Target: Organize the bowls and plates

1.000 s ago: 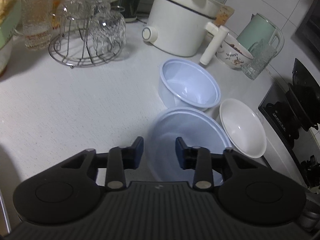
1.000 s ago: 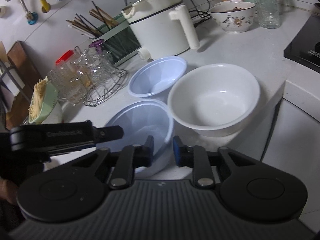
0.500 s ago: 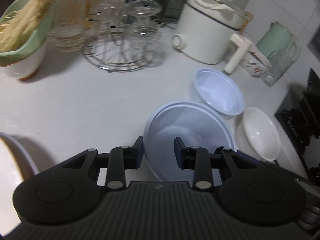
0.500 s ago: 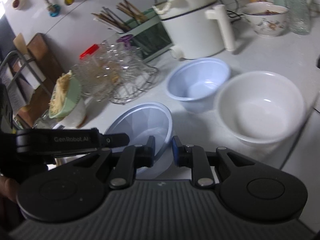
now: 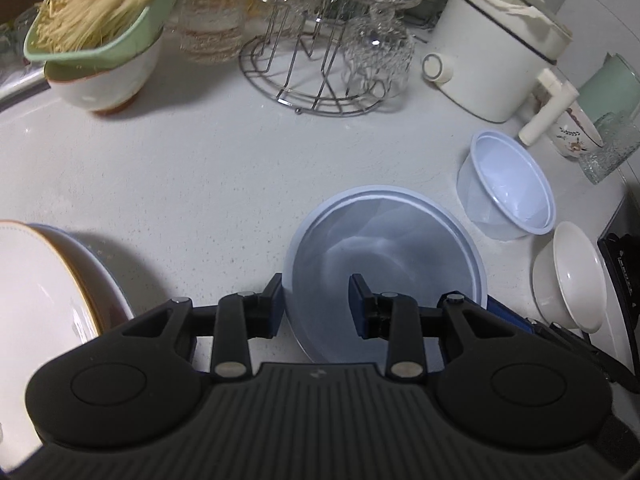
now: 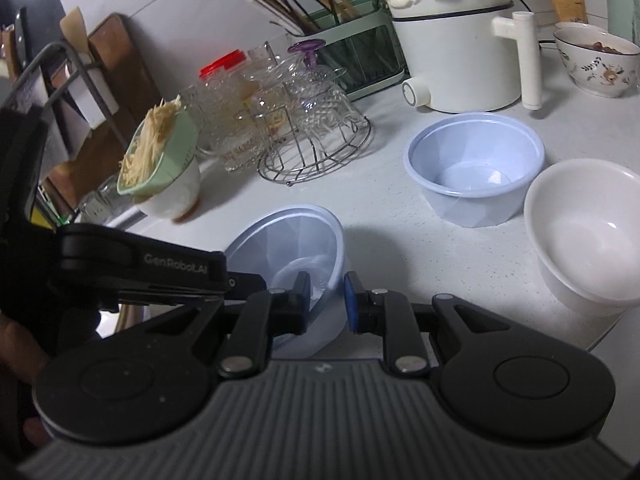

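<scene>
The left gripper [image 5: 316,302] is part open, with one black finger outside and one inside the rim of the big blue bowl [image 5: 384,268]. I cannot tell if it squeezes the rim. The bowl is thin, see-through plastic, round and wide, and it sits low over the white speckled bench [image 5: 180,184]. To its right stand two more bowls: a small blue bowl [image 5: 506,192] of shiny plastic and a smooth white bowl [image 5: 568,276]. At the left edge lies a stack of white plates [image 5: 44,296] with a thin gold rim. Farther back, a green strainer [image 5: 100,16] full of pale noodles sits on a white dish. One round wire rack [image 5: 312,72] holds bumpy clear glasses upside down. A cream pot [image 5: 500,40] has a stubby handle.

In the right view, the right gripper [image 6: 327,300] is nearly closed on the near rim of the big blue bowl [image 6: 288,240], one finger on each side of the thin wall. The bowl tilts up off the bench [image 6: 380,208]. The left gripper [image 6: 240,280] reaches in from the left to the same bowl. The small blue bowl [image 6: 476,168] has flat, cut-looking sides. The white bowl [image 6: 584,228] is just beside it. Behind stand the wire rack [image 6: 312,148], the cream pot [image 6: 456,44], one flowered bowl [image 6: 596,60] and a green box of chopsticks [image 6: 352,52].
</scene>
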Motion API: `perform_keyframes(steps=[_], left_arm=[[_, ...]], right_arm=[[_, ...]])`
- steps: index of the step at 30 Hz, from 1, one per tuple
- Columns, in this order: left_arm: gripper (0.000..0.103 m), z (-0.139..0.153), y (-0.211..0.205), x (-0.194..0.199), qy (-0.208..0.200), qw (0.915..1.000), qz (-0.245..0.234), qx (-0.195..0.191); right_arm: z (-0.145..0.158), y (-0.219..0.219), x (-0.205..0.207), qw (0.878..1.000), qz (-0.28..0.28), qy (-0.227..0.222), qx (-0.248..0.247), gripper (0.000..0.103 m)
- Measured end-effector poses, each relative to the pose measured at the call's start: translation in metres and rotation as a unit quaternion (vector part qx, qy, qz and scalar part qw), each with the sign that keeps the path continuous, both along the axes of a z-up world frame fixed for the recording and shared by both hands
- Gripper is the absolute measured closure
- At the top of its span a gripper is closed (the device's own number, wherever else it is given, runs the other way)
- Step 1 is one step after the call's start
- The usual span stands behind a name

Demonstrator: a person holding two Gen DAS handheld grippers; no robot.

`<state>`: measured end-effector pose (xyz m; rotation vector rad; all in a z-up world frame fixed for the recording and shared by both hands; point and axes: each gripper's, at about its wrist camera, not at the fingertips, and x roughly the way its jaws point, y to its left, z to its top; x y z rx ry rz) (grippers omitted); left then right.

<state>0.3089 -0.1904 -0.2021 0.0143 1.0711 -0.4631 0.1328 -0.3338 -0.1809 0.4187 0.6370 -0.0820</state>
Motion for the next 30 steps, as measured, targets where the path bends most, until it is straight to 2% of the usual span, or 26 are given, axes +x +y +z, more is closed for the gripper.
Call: perform_keyframes(steps=[7,13,19,20,23,24,30], left_arm=[[0.065,-0.003,0.001,-0.005,0.003,0.9999,0.0,0.016],[0.065,-0.006,0.005,-0.003,0.007,0.9999,0.012,0.008],[0.058,0.004,0.013,0.001,-0.004,0.9995,0.031,0.001],[0.056,0.005,0.015,0.002,-0.004,0.9994,0.035,-0.001],[0.053,0.01,0.018,0.001,-0.009,0.9991,0.04,0.002],[0.053,0.013,0.018,0.001,-0.01,0.9991,0.041,0.002],[0.052,0.041,0.022,-0.005,-0.022,0.9989,0.041,0.002]], right_arm=[[-0.005,0.007,0.004,0.999,0.025,0.009,-0.029,0.081],[-0.006,0.003,0.005,1.0,0.019,0.007,-0.019,0.081],[-0.003,-0.003,0.004,1.0,0.011,-0.004,-0.015,0.08],[-0.002,-0.004,0.004,1.0,0.009,-0.004,-0.014,0.079],[0.001,-0.006,0.005,1.0,0.008,-0.008,-0.016,0.059],[0.003,-0.007,0.005,1.0,0.01,-0.01,-0.014,0.056],[0.025,-0.011,0.003,1.0,0.013,-0.02,-0.002,0.055]])
